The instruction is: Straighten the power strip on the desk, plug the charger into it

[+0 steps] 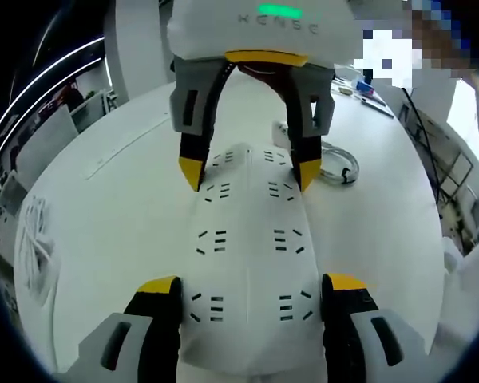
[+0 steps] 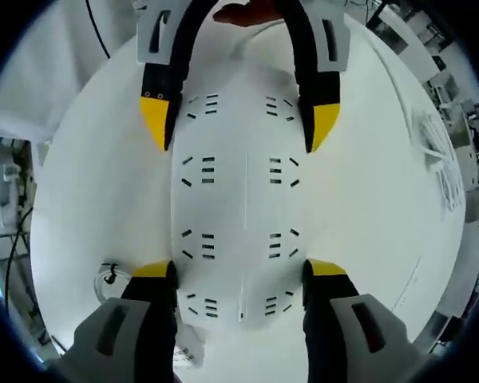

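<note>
Both grippers are on the power strip (image 1: 247, 239), one at each end, facing each other along its length. The strip lies flat on the white desk (image 1: 104, 207), socket rows up.

My left gripper (image 1: 250, 291) straddles the near end in the left gripper view, yellow tips pressed to the two long sides; I judge it clamped on the strip. My right gripper (image 2: 240, 275) does the same at the opposite end in the right gripper view. Each one shows up at the far end of the other's view.

Step in hand, as I read it: straightening the strip, charger not yet plugged.

To do it well:
- Keep both grips even so the body turns as one piece and doesn't bow or lift.
- Slide it flat on the desk, no tilting.
- Line the long edges up with the desk edge before letting go.
- Release one end at a time so it doesn't spring back.

A coiled white cable (image 1: 341, 165), probably the charger's, lies just right of the strip's far end. Watch that the strip doesn't drag over it.
</note>
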`<act>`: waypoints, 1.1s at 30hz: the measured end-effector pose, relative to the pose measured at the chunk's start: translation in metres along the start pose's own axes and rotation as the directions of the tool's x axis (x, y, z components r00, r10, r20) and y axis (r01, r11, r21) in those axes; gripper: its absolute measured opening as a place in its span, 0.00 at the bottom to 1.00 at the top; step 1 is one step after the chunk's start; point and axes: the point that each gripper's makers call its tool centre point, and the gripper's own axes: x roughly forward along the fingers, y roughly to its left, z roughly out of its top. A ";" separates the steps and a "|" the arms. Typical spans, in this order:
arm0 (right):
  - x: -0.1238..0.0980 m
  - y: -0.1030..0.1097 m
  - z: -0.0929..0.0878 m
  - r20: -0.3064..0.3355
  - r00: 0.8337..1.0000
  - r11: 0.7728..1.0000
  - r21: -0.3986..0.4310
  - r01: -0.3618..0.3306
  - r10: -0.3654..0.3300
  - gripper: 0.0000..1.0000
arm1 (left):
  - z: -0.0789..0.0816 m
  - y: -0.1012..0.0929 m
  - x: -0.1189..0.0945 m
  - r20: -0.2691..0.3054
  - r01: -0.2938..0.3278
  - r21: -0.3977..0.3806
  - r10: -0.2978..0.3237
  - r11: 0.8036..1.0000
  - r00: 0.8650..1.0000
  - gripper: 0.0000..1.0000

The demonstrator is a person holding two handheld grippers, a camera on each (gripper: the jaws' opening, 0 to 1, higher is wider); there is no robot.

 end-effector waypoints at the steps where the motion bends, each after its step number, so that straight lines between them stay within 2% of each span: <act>1: 0.000 -0.001 -0.001 -0.002 1.000 1.000 0.000 0.000 0.000 0.63 | 0.000 0.000 0.000 0.000 0.000 0.001 0.000 1.000 1.000 0.72; 14: -0.001 -0.001 0.000 0.003 1.000 0.999 0.032 0.016 -0.016 0.62 | -0.002 0.001 -0.001 -0.014 0.011 0.014 -0.011 1.000 1.000 0.72; 24: -0.002 -0.001 0.001 0.121 0.992 0.995 0.098 0.030 -0.042 0.62 | -0.001 0.001 -0.001 -0.016 0.015 0.020 -0.015 1.000 1.000 0.72; 33: -0.001 0.001 0.003 0.092 0.995 0.994 0.104 0.027 -0.037 0.62 | -0.001 0.000 -0.002 -0.022 0.019 0.025 -0.018 1.000 1.000 0.72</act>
